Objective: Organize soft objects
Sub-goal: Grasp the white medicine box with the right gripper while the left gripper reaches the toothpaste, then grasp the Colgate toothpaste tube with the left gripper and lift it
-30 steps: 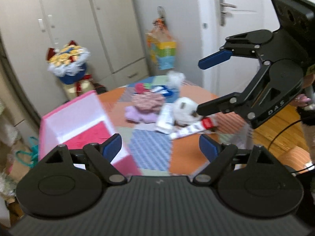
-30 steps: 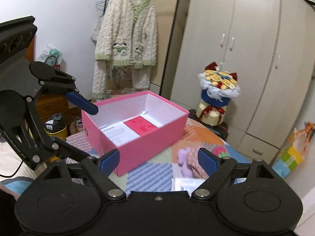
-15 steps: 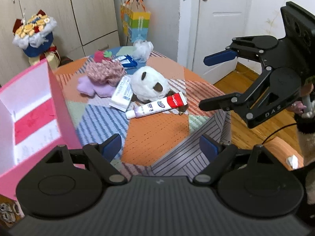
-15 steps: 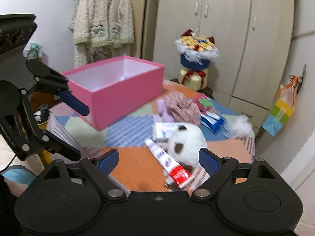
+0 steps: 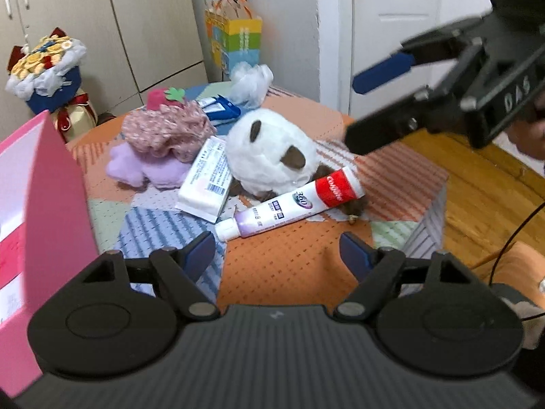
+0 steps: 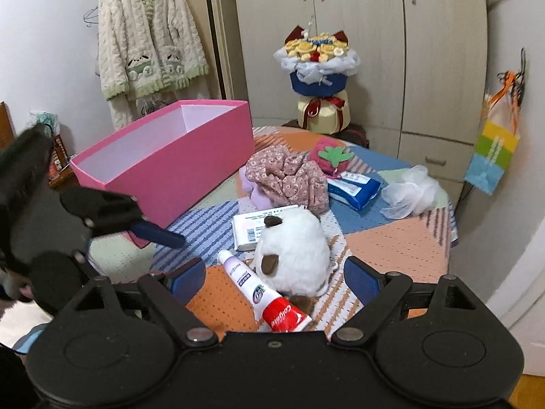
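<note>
A white plush toy (image 5: 269, 151) (image 6: 293, 248) with brown ears lies mid-table, a toothpaste tube (image 5: 289, 204) (image 6: 262, 293) leaning against it. Behind it lie a floral cloth (image 5: 167, 127) (image 6: 286, 177) on a lilac plush (image 5: 143, 170), a strawberry plush (image 6: 328, 153) and a white mesh puff (image 5: 252, 78) (image 6: 412, 192). An open pink box (image 6: 163, 160) (image 5: 37, 211) stands at the left. My left gripper (image 5: 277, 255) hovers over the near table, jaws closing with nothing between them. My right gripper (image 6: 274, 277) is open just before the plush and tube.
A white tissue pack (image 5: 206, 179) (image 6: 252, 228) and a blue packet (image 6: 354, 184) lie among the soft things. Off the table stand a flower bouquet (image 6: 318, 68), wardrobes, a hanging cardigan (image 6: 150, 47), a gift bag (image 5: 235, 39) and a door. Wooden floor lies at the right.
Both grippers have sunk and moved in toward the table; the plush and tube now look much nearer. The left gripper's jaws have narrowed a little. The right view has rolled level.
</note>
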### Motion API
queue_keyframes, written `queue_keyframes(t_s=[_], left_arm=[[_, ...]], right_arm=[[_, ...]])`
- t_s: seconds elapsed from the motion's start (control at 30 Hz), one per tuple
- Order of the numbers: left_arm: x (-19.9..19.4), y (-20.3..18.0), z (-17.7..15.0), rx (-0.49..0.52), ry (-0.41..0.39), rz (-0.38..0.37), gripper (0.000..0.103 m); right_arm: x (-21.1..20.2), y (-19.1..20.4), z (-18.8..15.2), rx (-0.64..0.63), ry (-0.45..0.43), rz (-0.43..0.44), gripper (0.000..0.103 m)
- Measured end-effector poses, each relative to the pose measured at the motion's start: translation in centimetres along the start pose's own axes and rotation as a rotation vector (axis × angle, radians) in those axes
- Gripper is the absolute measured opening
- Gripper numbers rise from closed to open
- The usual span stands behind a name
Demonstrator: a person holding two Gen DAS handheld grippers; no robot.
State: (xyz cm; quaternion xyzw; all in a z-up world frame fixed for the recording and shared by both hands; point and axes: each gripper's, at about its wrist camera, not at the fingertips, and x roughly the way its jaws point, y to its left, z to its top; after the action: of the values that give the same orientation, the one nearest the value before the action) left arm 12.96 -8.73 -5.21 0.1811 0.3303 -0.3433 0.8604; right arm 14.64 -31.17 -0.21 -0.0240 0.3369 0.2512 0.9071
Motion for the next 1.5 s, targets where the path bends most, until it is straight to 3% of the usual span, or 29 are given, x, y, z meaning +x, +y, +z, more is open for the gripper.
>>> queue_keyframes(t_s=[0.23,0.4,0.8,0.9,0.97,1.13,1.27,1.5], left_arm=[[3.4,-0.5,0.0,0.121,-0.008,-0.017,0.078],[4.3,-1.1,0.2,0.204,-0.058,-0.011,0.078],[5.1,-1.5,0.1,0.206,-0.11,-0.048,0.079],[5.1,-1.1,0.2,0.158,-0.085,-0.083,0.068],[5.0,-0.6,0.4,0.134,-0.067,-0.118,0.052],[4.3,-0.6,0.4,0.118,-0.051,-0.1,0.038],[3.9,-0.9,0.1,0.125,-0.052,-0.09,0.037],[4.9,-0.8,0.6,0.089,-0.049,-0.108,0.041]], right_arm=[[4.9,0.0,3.0,-0.059,0.095,0.057,0.092],[8.6,0.1,5.3,-0.13,0.165,0.064,0.095],[15.8,-1.9,7.3,-0.056,0.397,0.153,0.096],[16.9,-1.8,7.2,-0.053,0.432,0.156,0.096],[17.5,-1.8,7.1,-0.051,0.443,0.155,0.096],[17.5,-1.5,7.2,-0.065,0.43,0.135,0.094],[17.1,-0.9,7.1,-0.081,0.409,0.133,0.083],[16.1,-0.1,6.7,-0.092,0.375,0.093,0.08]])
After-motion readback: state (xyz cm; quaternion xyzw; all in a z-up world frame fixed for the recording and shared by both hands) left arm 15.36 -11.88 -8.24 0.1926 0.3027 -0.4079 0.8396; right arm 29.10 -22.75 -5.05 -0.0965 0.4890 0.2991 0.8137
